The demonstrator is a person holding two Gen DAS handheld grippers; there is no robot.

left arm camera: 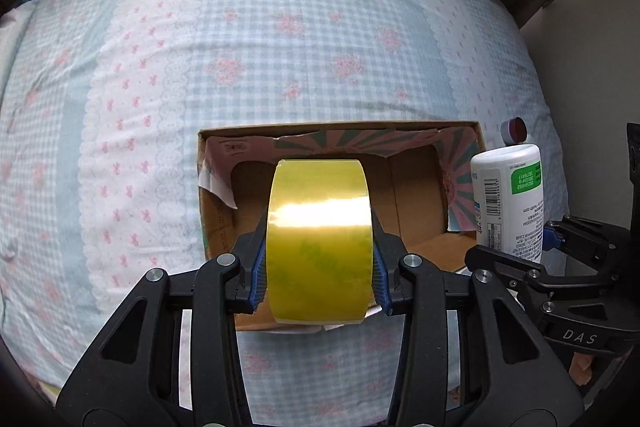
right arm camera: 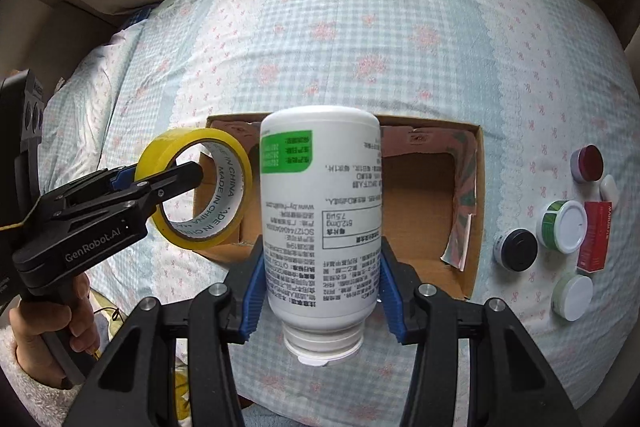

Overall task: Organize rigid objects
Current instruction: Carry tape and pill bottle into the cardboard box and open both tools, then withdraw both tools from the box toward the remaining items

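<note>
My left gripper (left arm camera: 319,267) is shut on a yellow tape roll (left arm camera: 319,239), held on edge above the open cardboard box (left arm camera: 416,215). In the right wrist view the tape roll (right arm camera: 200,187) and the left gripper (right arm camera: 160,183) hang over the box's left side. My right gripper (right arm camera: 322,283) is shut on a white pill bottle (right arm camera: 320,219) with a green label, held cap toward the camera, above the box (right arm camera: 424,203). The bottle also shows in the left wrist view (left arm camera: 508,199) at the box's right edge.
The box sits on a bed with a blue checked floral sheet (left arm camera: 280,47). Right of the box lie small jars: a red-lidded one (right arm camera: 587,163), a black-lidded one (right arm camera: 516,249), two green ones with white lids (right arm camera: 562,225), and a red carton (right arm camera: 595,237).
</note>
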